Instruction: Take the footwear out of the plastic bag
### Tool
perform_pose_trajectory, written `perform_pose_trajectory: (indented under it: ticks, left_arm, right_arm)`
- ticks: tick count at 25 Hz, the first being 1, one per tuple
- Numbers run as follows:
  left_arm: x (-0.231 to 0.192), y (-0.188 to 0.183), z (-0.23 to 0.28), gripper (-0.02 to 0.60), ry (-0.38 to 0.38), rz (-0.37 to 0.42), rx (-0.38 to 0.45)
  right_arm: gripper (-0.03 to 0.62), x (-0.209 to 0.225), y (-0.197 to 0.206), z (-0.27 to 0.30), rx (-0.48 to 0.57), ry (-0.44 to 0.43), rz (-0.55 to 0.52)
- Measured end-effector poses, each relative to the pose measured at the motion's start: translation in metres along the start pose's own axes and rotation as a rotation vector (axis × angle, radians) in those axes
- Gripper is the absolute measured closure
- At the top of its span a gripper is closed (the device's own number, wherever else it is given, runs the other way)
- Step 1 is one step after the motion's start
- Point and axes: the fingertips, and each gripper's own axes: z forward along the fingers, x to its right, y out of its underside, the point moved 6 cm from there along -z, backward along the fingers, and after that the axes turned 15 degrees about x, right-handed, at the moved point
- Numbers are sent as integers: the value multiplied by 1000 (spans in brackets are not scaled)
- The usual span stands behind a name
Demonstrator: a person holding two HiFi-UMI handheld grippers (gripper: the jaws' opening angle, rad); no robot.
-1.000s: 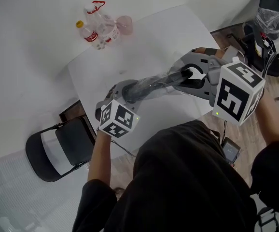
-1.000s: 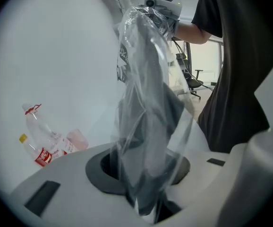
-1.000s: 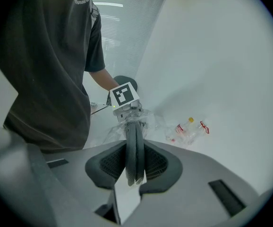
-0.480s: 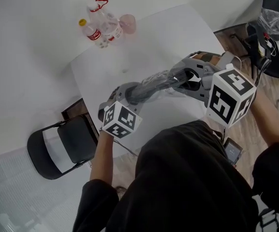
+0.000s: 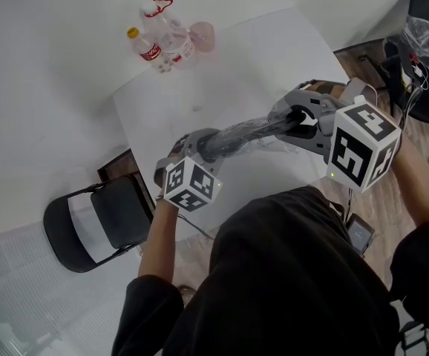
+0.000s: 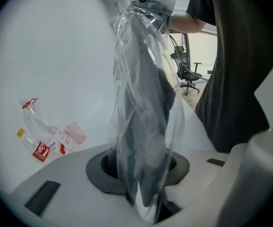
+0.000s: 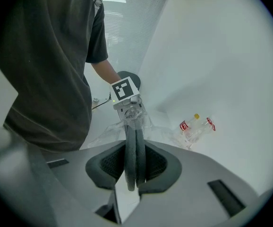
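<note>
A clear plastic bag (image 5: 248,132) with dark flat footwear (image 6: 146,108) inside hangs stretched between my two grippers above the white table (image 5: 274,50). My left gripper (image 5: 203,145) is shut on one end of the bag (image 6: 143,126), and its pads pinch film and dark footwear together. My right gripper (image 5: 301,119) holds the other end. In the right gripper view its jaws have just been closing and now press on two dark soles (image 7: 135,150) standing on edge. The bag's crumpled film (image 7: 113,129) sits farther along, near the left gripper (image 7: 127,98).
Clear plastic bottles (image 5: 162,43) with red labels and a pinkish cup (image 5: 202,35) lie at the table's far corner. A black folding chair (image 5: 96,225) stands at the left of the table. An office chair and cables (image 5: 415,58) crowd the right side.
Both grippers stay about where they were, with the bag stretched between them. Only the head view has shifted slightly.
</note>
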Motion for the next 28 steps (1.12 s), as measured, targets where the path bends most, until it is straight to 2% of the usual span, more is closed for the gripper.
perform_pose_trajectory:
  ticks: [7, 12, 21, 28]
  left_arm:
    - [-4, 1, 2, 448, -24, -15, -27]
    - [-3, 11, 0, 446, -33, -7, -77]
    - [-4, 20, -8, 448, -35, -54, -77]
    - [0, 21, -6, 448, -40, -59, -88]
  right_arm:
    - [517, 0, 1, -3, -26, 10, -18]
    - [517, -2, 3, -15, -23, 27, -9]
    - [517, -2, 5, -18, -17, 31, -6]
    - [517, -8, 12, -18, -35, 27, -7]
